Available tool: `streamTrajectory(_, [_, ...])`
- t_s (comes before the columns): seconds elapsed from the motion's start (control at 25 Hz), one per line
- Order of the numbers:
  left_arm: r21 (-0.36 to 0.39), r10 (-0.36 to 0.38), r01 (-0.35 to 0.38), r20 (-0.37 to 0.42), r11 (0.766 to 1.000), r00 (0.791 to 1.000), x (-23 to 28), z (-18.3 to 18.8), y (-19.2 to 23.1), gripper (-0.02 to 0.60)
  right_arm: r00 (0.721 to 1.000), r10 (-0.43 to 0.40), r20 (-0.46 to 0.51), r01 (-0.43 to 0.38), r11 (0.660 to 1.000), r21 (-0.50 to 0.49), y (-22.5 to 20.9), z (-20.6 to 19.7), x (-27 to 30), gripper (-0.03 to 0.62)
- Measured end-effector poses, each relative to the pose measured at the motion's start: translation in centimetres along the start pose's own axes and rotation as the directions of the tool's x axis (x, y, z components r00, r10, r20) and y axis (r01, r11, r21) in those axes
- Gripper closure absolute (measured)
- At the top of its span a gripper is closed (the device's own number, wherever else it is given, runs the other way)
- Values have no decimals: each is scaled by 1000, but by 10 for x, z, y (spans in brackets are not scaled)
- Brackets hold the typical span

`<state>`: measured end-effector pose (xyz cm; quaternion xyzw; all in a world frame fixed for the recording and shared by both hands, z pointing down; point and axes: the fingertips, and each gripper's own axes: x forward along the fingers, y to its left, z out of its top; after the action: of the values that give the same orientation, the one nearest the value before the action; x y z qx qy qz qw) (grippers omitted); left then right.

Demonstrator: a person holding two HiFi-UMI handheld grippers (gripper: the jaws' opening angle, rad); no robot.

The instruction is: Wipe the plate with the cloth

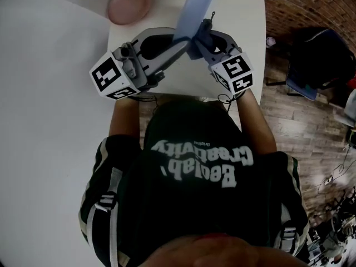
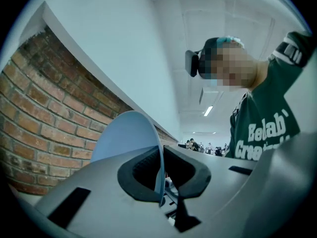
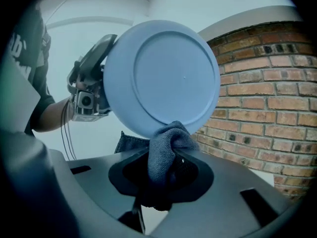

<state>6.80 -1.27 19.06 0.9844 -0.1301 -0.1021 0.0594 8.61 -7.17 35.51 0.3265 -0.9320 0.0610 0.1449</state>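
Note:
A light blue plate point(image 1: 194, 7) is held on edge above the white table, its underside point(image 3: 163, 76) facing the right gripper view. My left gripper point(image 2: 161, 182) is shut on the plate's rim point(image 2: 158, 157), and the plate point(image 2: 126, 135) rises from its jaws. My right gripper point(image 3: 166, 167) is shut on a bunched grey-blue cloth point(image 3: 166, 150). The cloth touches the plate's lower rim. In the head view both grippers meet under the plate, the left gripper point(image 1: 175, 46) at the left, the right gripper point(image 1: 203, 43) with the cloth point(image 1: 196, 50) at the right.
A pink bowl point(image 1: 129, 4) sits at the far edge of the white table point(image 1: 245, 21). A brick wall point(image 3: 257, 108) runs behind. A wooden floor with a dark bag point(image 1: 320, 54) lies to the right of the table.

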Motion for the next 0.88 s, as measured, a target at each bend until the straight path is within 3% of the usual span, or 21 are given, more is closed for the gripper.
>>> streamTrajectory(0.24, [25,137,-136,-24,990,990,-9,-13,21,563,996,84,16,-83,994,-64,42,15,0,505])
streamTrajectory(0.44, [13,208,-208,-64,978,976,-17,-30,41,563,990,133,48,-126,985,-116,55,29,-2,505])
streamTrajectory(0.6, [-17,230,-233,-104,972,968,-23,-53,48,563,988,127,93,-114,985,-130,53,38,-9,505])
streamTrajectory(0.88, [-56,200,-214,-190,975,961,-20,-75,45,563,981,52,189,-29,992,-125,21,76,-29,505])
